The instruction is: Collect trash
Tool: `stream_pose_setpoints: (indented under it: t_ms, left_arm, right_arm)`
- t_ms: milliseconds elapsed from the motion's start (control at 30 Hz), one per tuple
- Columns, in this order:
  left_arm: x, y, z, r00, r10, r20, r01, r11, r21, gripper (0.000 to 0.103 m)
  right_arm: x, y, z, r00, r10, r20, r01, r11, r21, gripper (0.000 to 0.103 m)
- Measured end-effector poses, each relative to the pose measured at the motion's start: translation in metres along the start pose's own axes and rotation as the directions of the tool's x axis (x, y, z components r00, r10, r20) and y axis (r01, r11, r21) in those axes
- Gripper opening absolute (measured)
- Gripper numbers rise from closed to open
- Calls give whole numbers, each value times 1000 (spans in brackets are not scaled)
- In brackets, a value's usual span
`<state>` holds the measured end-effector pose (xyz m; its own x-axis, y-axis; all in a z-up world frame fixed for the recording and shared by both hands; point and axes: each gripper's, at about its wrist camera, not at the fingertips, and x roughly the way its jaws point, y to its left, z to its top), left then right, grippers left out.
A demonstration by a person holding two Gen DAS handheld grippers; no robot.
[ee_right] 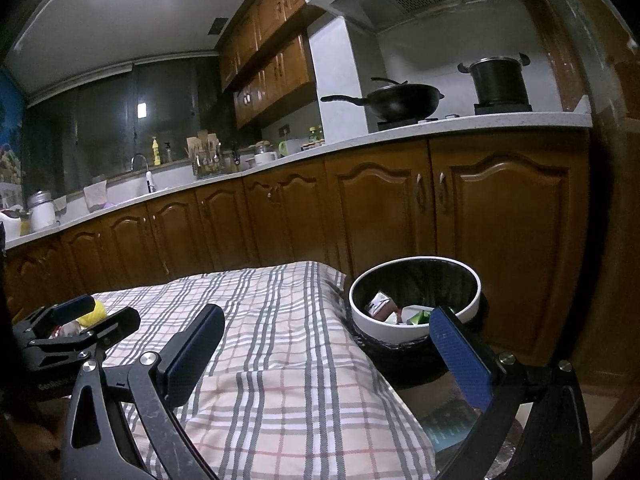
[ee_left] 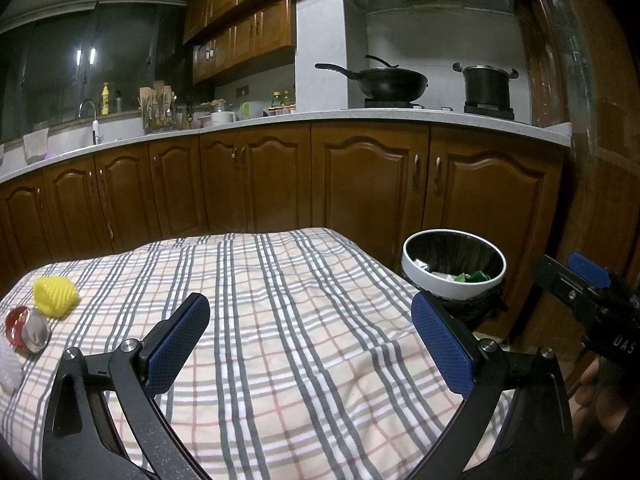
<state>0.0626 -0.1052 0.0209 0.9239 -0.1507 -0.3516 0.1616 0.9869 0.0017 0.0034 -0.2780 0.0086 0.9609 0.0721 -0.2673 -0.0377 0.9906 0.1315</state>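
My left gripper (ee_left: 310, 340) is open and empty above the checked tablecloth (ee_left: 280, 320). To its far left lie a yellow foam net (ee_left: 55, 295), a red and silver wrapper (ee_left: 28, 332) and a white scrap (ee_left: 9, 364) at the frame edge. A white-rimmed trash bin (ee_left: 454, 264) with a black liner stands off the table's right corner, holding paper and green scraps. My right gripper (ee_right: 326, 350) is open and empty over the table's right edge, its right finger just in front of the trash bin (ee_right: 414, 300). The yellow foam net (ee_right: 94, 314) shows behind the left gripper (ee_right: 80, 320).
Wooden cabinets (ee_left: 360, 176) under a white counter run behind the table. A wok (ee_left: 384, 80) and a pot (ee_left: 486, 82) sit on the stove, and a sink (ee_left: 86, 120) is at the left. A dark wooden door (ee_left: 580, 120) stands to the right of the bin.
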Motion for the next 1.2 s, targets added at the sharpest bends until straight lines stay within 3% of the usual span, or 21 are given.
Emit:
stream_pose_setpoints:
  t_ms: [1200]
  left_arm:
    - [11, 4, -5, 1000, -1, -20, 1, 1000, 4, 103]
  right_arm:
    - [6, -1, 2, 1000, 17, -8, -17, 1000, 13, 103]
